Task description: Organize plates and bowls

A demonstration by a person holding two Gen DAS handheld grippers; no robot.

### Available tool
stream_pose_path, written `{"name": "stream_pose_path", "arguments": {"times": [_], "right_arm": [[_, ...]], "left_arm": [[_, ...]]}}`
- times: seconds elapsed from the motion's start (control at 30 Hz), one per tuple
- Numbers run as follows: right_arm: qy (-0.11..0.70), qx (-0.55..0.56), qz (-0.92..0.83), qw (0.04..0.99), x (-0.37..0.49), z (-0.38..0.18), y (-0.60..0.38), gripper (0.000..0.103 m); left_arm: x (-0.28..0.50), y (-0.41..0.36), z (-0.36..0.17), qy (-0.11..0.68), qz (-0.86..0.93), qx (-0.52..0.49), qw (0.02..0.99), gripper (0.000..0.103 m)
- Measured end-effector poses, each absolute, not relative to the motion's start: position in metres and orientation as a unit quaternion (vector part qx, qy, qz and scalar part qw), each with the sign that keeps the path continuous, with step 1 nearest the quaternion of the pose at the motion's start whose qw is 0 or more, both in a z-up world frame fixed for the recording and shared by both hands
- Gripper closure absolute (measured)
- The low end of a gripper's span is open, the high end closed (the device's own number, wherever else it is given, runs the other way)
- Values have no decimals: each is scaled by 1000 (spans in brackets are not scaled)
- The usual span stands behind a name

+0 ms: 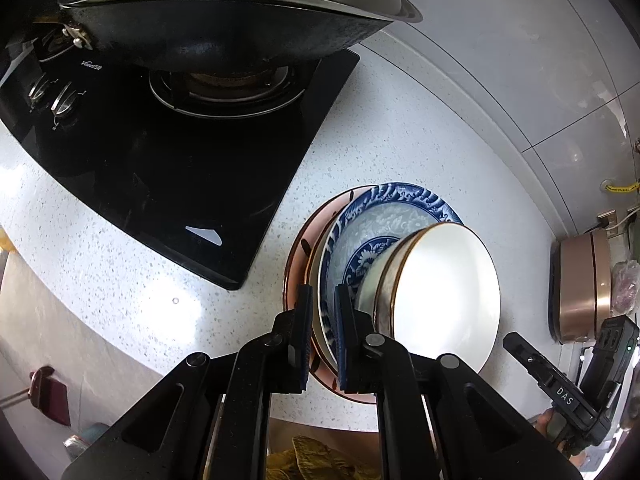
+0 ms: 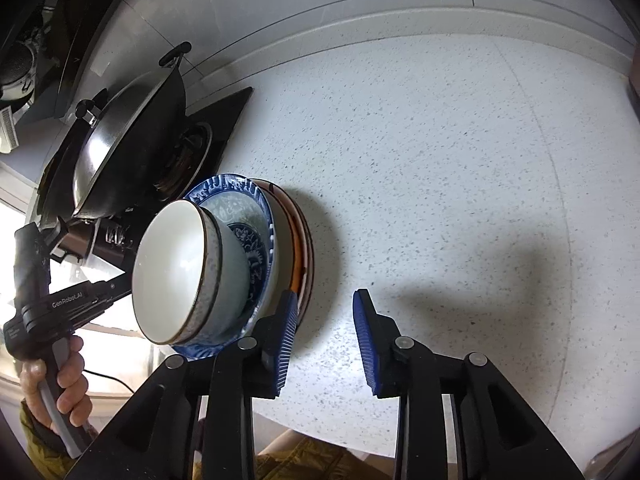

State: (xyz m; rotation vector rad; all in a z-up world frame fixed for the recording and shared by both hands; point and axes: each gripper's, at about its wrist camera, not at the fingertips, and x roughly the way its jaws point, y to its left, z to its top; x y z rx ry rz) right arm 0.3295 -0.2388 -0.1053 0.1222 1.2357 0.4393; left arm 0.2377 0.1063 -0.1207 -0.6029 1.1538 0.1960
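A stack sits on the speckled white counter [image 1: 100,248]: a brown-rimmed plate [image 1: 298,248] at the bottom, a blue-patterned plate [image 1: 400,200] on it, and white bowls [image 1: 444,288] nested on top. My left gripper [image 1: 322,344] is shut on the near rim of the plates, one finger under and one over. In the right wrist view the same stack shows, with the bowls [image 2: 172,272], the blue plate [image 2: 228,196] and the brown plate [image 2: 306,248]. My right gripper [image 2: 326,344] is open and empty just right of the stack, its left finger near the plate edge.
A black gas hob [image 1: 180,160] with a lidded wok [image 1: 224,16] lies left of the stack. A copper-coloured appliance [image 1: 584,284] stands at the right by the tiled wall [image 1: 520,60]. Counter [image 2: 440,160] stretches right of the stack.
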Motion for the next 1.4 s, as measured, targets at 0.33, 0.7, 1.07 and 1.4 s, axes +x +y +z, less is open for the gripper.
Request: {"name": "stream_pose_path", "arguments": {"times": [0.33,0.7,1.07,1.4], "right_arm": [[550,47,187,813,305,-100,-257,68],[510,41,115,851,247,-85,-249,56],[457,27,55,887,157,-68,-202,45],[430,17,22,903,90,-58,-170,41]], "left_arm": [[215,82,-114,525,113,-263,802,91],[201,69,-105,511,77,-214,829,77],[143,62,-104,504,34,-136,852,77],[106,60,-107,505,-9,-104,857,77]]}}
